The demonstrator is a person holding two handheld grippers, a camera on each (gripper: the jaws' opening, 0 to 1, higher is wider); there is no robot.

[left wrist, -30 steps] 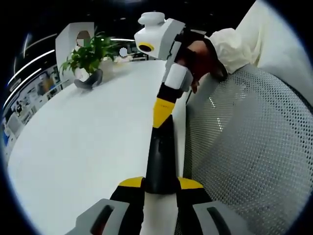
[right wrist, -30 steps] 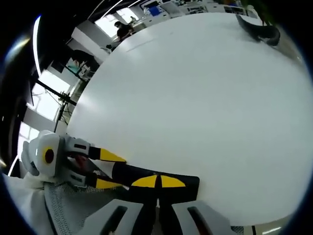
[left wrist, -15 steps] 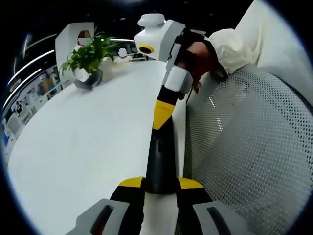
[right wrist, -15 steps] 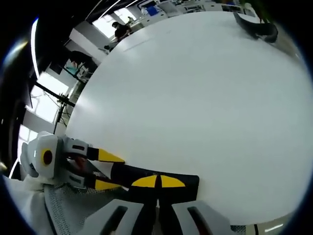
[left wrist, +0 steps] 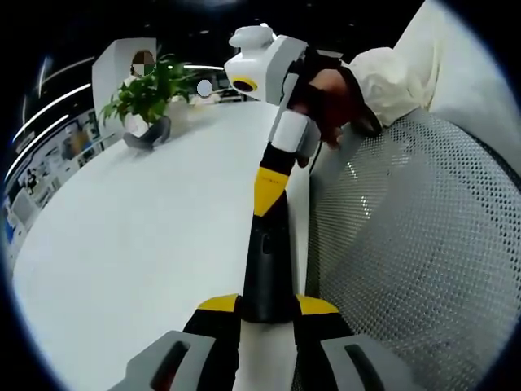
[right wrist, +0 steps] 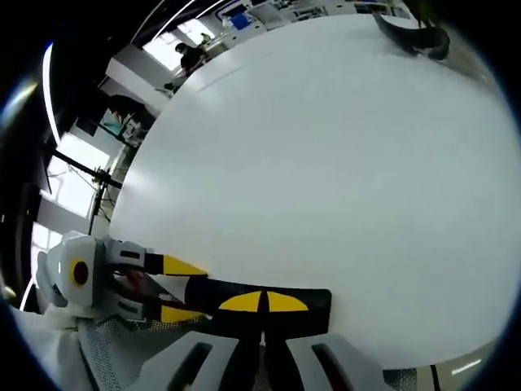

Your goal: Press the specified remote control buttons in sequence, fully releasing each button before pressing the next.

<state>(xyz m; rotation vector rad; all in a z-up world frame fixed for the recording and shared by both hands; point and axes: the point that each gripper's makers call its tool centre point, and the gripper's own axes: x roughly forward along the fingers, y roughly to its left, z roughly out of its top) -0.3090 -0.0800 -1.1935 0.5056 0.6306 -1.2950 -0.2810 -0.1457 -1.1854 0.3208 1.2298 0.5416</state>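
Note:
A long black remote control (left wrist: 265, 257) lies along the right edge of the white table (left wrist: 138, 236). My left gripper (left wrist: 267, 306) is shut on its near end, one yellow-tipped jaw on each side. My right gripper (left wrist: 271, 186) reaches down from the top, held by a person's hand (left wrist: 334, 90), its yellow tips together on the remote's far end. In the right gripper view my right gripper (right wrist: 264, 303) stands shut, tips resting on the remote (right wrist: 313, 305). There my left gripper (right wrist: 181, 289) grips the remote from the left. The buttons are hidden.
A green plant in a dark pot (left wrist: 148, 102) stands at the table's far side, and that pot (right wrist: 411, 39) is at the top right in the right gripper view. A grey mesh chair back (left wrist: 407, 261) rises just beside the table edge. Office desks lie beyond.
The right gripper has tilted slightly and its view has shifted a little. The remote stays held in the left gripper, with the right tips still on it.

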